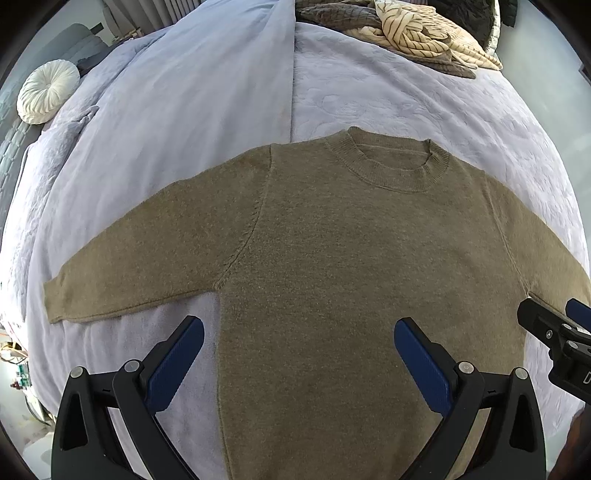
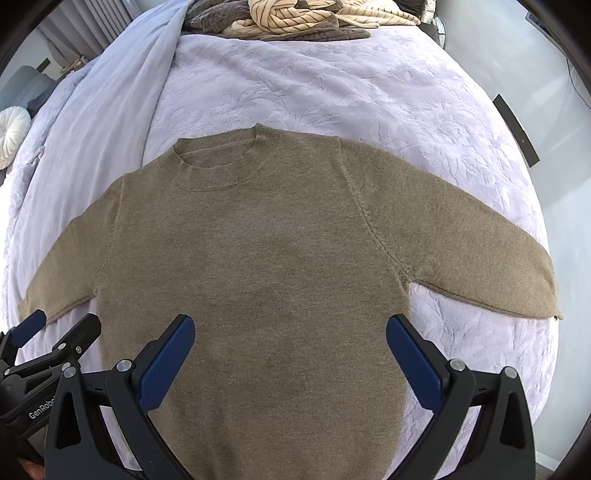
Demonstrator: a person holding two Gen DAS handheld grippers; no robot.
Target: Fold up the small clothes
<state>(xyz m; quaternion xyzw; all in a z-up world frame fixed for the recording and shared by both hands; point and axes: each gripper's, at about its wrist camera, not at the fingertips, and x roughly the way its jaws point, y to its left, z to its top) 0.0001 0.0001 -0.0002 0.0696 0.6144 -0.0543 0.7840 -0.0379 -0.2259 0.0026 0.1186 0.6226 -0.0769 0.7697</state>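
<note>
An olive-brown knit sweater (image 1: 332, 258) (image 2: 258, 258) lies flat on the lilac bedspread (image 1: 369, 92) (image 2: 332, 92), collar away from me and both sleeves spread out to the sides. My left gripper (image 1: 299, 332) hovers over the sweater's lower left edge, jaws wide apart, nothing between the blue pads (image 1: 177, 362). My right gripper (image 2: 290, 330) hangs above the lower right part of the body, also open and holding nothing. Each gripper shows at the edge of the other's view: the right gripper (image 1: 550, 317) and the left gripper (image 2: 62, 325).
A heap of cream striped and grey clothes (image 1: 424, 33) (image 2: 295, 18) lies at the far end of the bed. A pale blue duvet (image 1: 166, 110) is bunched along the left. A round white cushion (image 1: 48, 92) sits far left. The bed's edge drops off on the right.
</note>
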